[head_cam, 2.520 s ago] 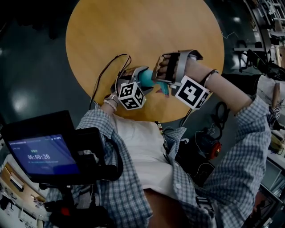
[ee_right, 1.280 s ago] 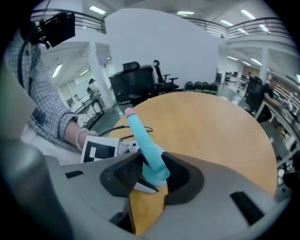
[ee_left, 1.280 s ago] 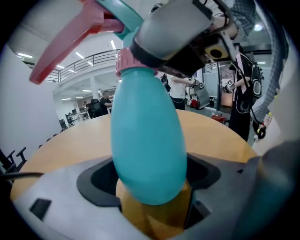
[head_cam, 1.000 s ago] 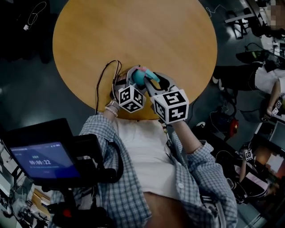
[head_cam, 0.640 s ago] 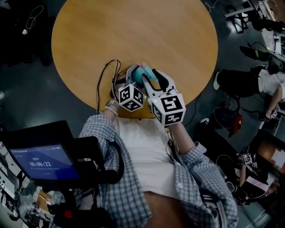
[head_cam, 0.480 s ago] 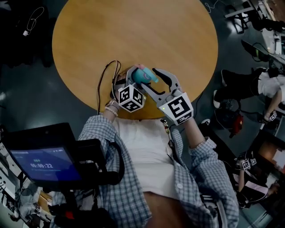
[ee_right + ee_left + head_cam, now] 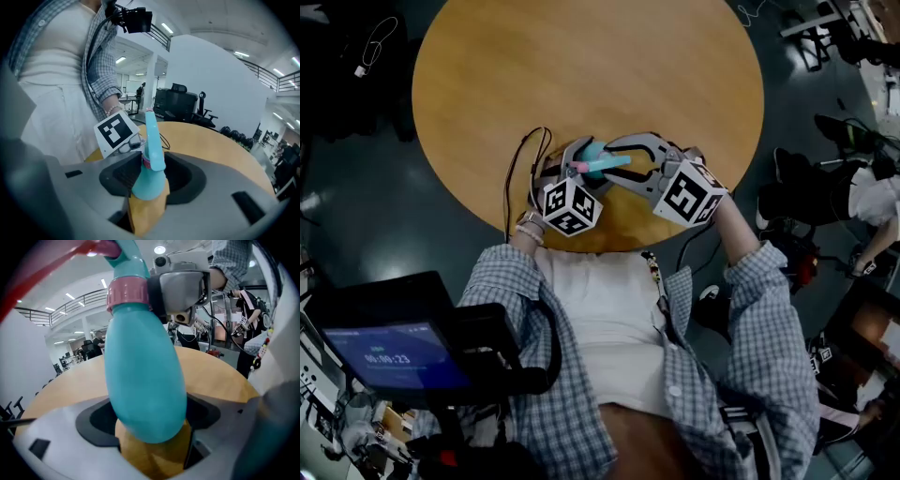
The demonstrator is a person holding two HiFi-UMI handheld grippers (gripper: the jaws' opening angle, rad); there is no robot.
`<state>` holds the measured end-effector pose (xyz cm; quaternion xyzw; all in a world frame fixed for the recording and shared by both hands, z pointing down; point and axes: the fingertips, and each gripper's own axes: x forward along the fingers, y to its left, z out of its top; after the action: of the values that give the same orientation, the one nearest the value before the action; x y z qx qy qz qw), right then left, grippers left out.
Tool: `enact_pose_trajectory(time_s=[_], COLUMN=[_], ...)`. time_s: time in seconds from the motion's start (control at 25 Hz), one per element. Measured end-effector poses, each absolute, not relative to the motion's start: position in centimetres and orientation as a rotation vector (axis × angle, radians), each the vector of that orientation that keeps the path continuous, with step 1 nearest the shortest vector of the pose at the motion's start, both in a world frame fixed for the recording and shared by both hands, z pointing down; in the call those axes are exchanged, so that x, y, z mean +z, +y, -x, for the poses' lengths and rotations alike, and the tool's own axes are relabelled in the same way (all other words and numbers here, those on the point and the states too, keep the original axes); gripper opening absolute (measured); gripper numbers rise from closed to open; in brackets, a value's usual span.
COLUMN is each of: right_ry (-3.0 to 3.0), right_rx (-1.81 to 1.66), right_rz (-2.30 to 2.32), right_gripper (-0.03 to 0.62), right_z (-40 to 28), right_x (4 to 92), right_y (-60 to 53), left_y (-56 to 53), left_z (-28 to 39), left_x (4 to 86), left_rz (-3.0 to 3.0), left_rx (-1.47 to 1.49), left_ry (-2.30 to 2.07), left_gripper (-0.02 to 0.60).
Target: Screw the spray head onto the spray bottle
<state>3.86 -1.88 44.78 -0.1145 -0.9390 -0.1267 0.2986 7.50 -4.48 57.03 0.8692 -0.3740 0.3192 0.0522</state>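
We are in the middle of the screwing step. The left gripper (image 7: 150,425) is clenched on the belly of the teal spray bottle (image 7: 143,380) and holds it off the round wooden table (image 7: 581,66), just above the table's near edge, close to our body. The spray head (image 7: 153,140) already sits on the neck, and its pink collar (image 7: 127,292) meets the top of the bottle.

The right gripper (image 7: 147,180) reaches in from the right-hand side, with the collar and the foot of the spray head between its jaws. The jaws are closing. One pad appears to touch the collar. The other looks a little way off, so we judge the grip is not yet made.

We cannot tell from here how far the collar is threaded down.

The next move calls for the right jaws to close firmly on the collar, not on the nozzle above it. The right wrist then turns about the bottle's long axis. The left gripper has to keep the bottle from turning with it. The smooth, rounded body could slip in that grip if the collar binds.
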Motion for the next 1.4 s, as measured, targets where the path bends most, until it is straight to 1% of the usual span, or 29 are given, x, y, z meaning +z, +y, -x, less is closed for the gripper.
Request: enact_pose_trajectory(time_s=[0.16, 0.32, 0.44, 0.6, 0.68, 0.8, 0.88, 0.96, 1.12, 1.28, 1.36, 1.4], right_ry=[-2.466, -2.552, -2.568, -2.554, -2.525, -2.441, -2.384, -2.351, -2.370, -2.491, -2.553, -2.577], right_rx=[-0.341, -0.086, 0.092, 0.327, 0.392, 0.274, 0.152, 0.100, 0.037, 0.018, 0.025, 0.035], right_rz=[0.346, 0.239, 0.042, -0.374, -0.565, -0.753, -0.827, -0.883, -0.823, -0.569, -0.395, -0.293], right_gripper=[0.129, 0.124, 0.124, 0.124, 0.124, 0.124, 0.124, 0.124, 0.124, 0.132, 0.142, 0.168], right_z=[-3.6, -3.0, -2.8, -3.1, -3.3, -3.3, -3.2, -3.2, -3.3, -3.1, -3.4, -3.5], right_x=[44.7, 44.5, 44.5, 44.5, 44.5, 44.6, 44.7, 44.7, 44.6, 44.3, 43.7, 43.5], right_y=[-2.1, -2.1, -2.5, -3.3, -3.6, -3.6, -3.3, -3.2, -3.1, -3.1, -2.8, -2.5], left_y=[-4.5, -4.5, -4.4, -4.3, -4.4, -4.6, -4.6, -4.4, -4.5, -4.8, -4.8, -4.8], left_z=[-7.1, -6.8, -6.7, -6.5, -6.5, -6.5, -6.5, -6.5, -6.4, -6.5, -6.5, -6.5], left_x=[57.0, 57.1, 57.1, 57.0, 57.0, 56.9, 57.0, 57.3, 57.3, 57.1, 57.1, 57.2], left_rz=[-2.638, -2.625, -2.614, -2.593, -2.584, -2.562, -2.548, -2.546, -2.551, -2.559, -2.561, -2.563], left_rx=[0.973, 0.969, 0.963, 0.954, 0.952, 0.947, 0.949, 0.956, 0.955, 0.942, 0.944, 0.945], left_ry=[-1.143, -1.161, -1.178, -1.213, -1.228, -1.256, -1.269, -1.267, -1.270, -1.265, -1.260, -1.259], left_gripper=[0.418, 0.419, 0.419, 0.419, 0.419, 0.419, 0.419, 0.419, 0.419, 0.419, 0.419, 0.419])
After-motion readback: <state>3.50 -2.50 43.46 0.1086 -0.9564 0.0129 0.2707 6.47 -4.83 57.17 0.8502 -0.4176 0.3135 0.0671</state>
